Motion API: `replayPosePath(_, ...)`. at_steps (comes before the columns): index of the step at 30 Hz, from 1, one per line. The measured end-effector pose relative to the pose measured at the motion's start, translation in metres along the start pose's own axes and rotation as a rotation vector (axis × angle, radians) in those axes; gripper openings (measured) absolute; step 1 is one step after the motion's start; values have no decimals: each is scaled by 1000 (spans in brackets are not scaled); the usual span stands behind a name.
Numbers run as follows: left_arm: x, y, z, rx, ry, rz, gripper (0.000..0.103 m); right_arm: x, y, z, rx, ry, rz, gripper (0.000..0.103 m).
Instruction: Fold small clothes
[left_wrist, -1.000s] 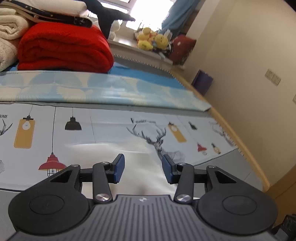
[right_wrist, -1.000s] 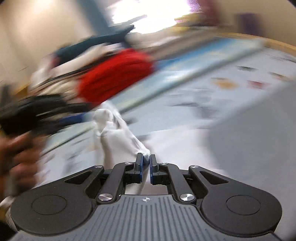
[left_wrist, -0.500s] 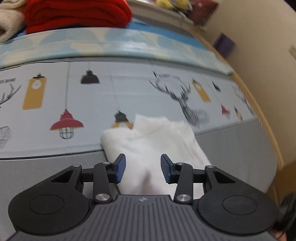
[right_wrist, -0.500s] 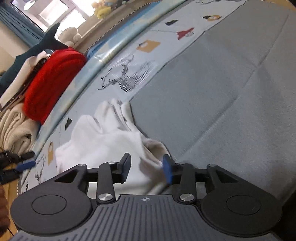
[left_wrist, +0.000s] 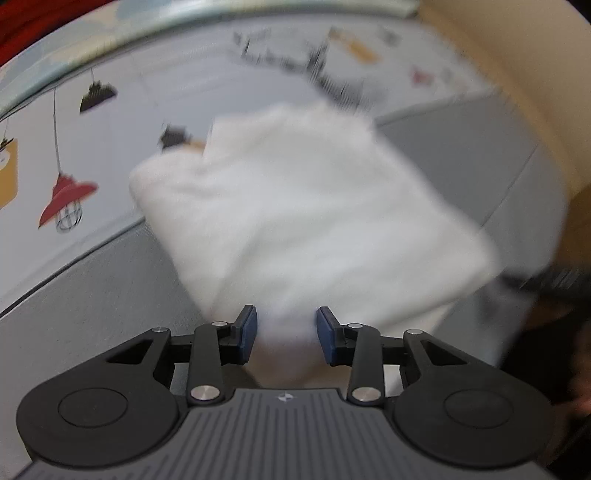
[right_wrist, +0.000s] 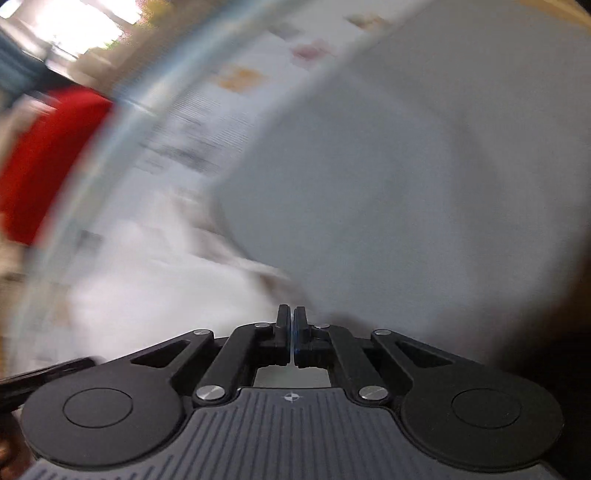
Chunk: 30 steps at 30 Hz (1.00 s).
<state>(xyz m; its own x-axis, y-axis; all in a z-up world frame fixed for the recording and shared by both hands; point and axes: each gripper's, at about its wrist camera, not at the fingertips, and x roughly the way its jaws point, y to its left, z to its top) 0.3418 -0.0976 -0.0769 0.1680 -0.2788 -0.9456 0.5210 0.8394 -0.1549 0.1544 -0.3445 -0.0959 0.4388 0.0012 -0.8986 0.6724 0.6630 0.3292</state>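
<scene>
A white garment (left_wrist: 314, 206) lies partly folded across the seam between a grey sheet (left_wrist: 92, 295) and a printed sheet (left_wrist: 166, 85). My left gripper (left_wrist: 284, 332) points steeply down at its near edge. Its jaws are closing with white cloth between them, and the pads stand a little off it. The right wrist view is blurred. There the garment (right_wrist: 147, 295) spreads to the left and its edge runs up to the tips of my right gripper (right_wrist: 290, 317), which is shut on that edge. A dark shape at the garment's right corner is the right gripper (left_wrist: 554, 280).
A red folded blanket (right_wrist: 44, 158) lies at the far left, behind a pale blue strip of bedding (right_wrist: 122, 122). A wooden bed frame (left_wrist: 535, 92) borders the sheets on the right. The grey sheet (right_wrist: 406, 184) stretches away wide on the right.
My left gripper has dropped and tilted down onto the garment, its jaws narrowing. The right gripper stood open over the garment's edge half a second ago and is now shut, swinging fast.
</scene>
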Motion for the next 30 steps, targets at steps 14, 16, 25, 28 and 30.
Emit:
replayPosePath(14, -21, 7, -3, -13, -60, -26, 41, 78, 123, 88, -384, -13, 288, 56)
replayPosePath(16, -19, 9, -4, -6, -56, -24, 41, 102, 126, 92, -357, 32, 285, 53)
replayPosePath(25, -8, 14, 0, 2, -39, -58, 41, 104, 129, 103, -358, -132, 255, 4)
replayPosePath(28, 2, 9, -5, 40, 7, -11, 43, 125, 125, 106, -363, -9, 129, 18)
replayPosePath(30, -5, 9, -4, 36, -11, -17, 43, 109, 125, 108, -399, -75, 101, 30)
